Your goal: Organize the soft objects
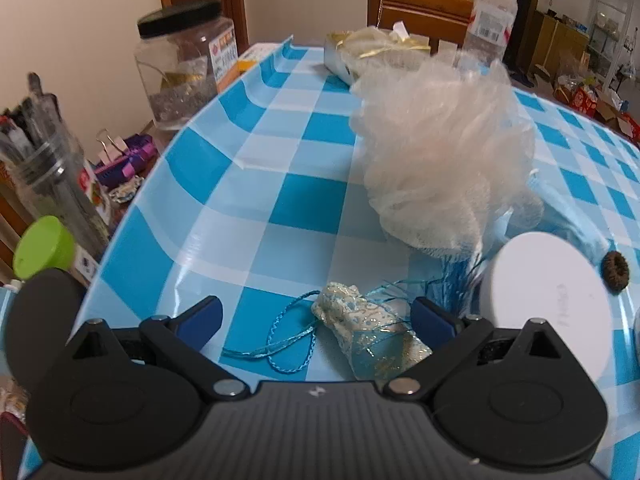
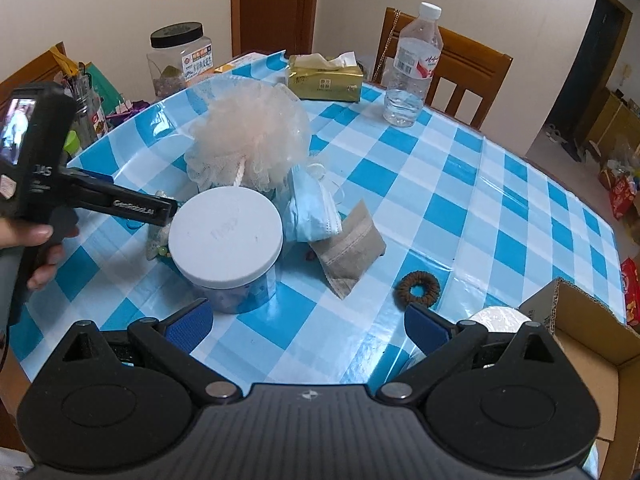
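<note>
On the left wrist view we see the left gripper (image 1: 316, 320) spread wide, holding nothing, straddling a lacy drawstring pouch (image 1: 368, 336) lying on the glossy checked tablecloth (image 1: 240, 184), near a frilly mesh bath puff (image 1: 444, 140).

On the right wrist view our right gripper (image 2: 306, 326) gapes empty before a round white-lidded tub (image 2: 226, 236), a crumpled blue mask (image 2: 312, 212) and a brown scrunchie (image 2: 418, 289).

Each claw (image 1: 316, 318) has a matte black ribbed housing across the bottom of the frame, two round black pivot discs, silver screws at the linkage joints, and black arms ending in blue pads (image 1: 202, 318). In the right wrist view, the left claw (image 2: 170, 212) at the left edge carries white lettering on its black arm and a small lit screen.
</note>
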Demonstrator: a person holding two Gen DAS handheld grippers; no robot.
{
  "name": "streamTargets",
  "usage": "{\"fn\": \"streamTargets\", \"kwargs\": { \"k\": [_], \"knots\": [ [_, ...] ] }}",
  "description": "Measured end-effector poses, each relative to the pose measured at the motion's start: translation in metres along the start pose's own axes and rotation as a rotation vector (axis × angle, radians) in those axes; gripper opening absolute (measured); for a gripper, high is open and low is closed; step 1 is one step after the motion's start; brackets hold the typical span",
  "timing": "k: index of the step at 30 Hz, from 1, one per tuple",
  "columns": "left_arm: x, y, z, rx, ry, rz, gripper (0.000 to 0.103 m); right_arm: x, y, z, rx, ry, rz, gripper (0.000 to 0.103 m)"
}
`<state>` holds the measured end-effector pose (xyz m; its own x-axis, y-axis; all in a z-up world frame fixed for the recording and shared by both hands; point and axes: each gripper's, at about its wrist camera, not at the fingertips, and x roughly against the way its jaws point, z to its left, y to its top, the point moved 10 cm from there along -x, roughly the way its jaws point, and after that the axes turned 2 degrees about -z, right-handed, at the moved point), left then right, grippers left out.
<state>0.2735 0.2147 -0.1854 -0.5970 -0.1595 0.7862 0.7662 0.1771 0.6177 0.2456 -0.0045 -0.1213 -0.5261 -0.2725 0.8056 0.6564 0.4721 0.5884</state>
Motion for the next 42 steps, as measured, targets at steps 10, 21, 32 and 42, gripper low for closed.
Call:
{"fn": "streamTargets", "kwargs": {
  "k": [10, 21, 32, 42],
  "knots": [
    [-0.008, -0.021, 0.011, -0.060, 0.037, 0.066, 0.101, -0.008, 0.011, -0.003, 0.009, 0.015, -0.006, 0.103],
    [-0.014, -0.038, 0.005, -0.026, -0.020, 0.115, 0.102, -0.026, 0.034, 0.007, 0.084, 0.039, -0.020, 0.103],
    [-0.014, -0.038, 0.004, 0.003, 0.001, 0.084, 0.103, -0.063, 0.104, 0.027, 0.175, 0.121, -0.083, 0.103],
    [-0.012, -0.037, 0.006, 0.020, 0.010, 0.070, 0.100, -0.134, 0.150, 0.055, 0.196, 0.212, -0.041, 0.103]
  ]
}}
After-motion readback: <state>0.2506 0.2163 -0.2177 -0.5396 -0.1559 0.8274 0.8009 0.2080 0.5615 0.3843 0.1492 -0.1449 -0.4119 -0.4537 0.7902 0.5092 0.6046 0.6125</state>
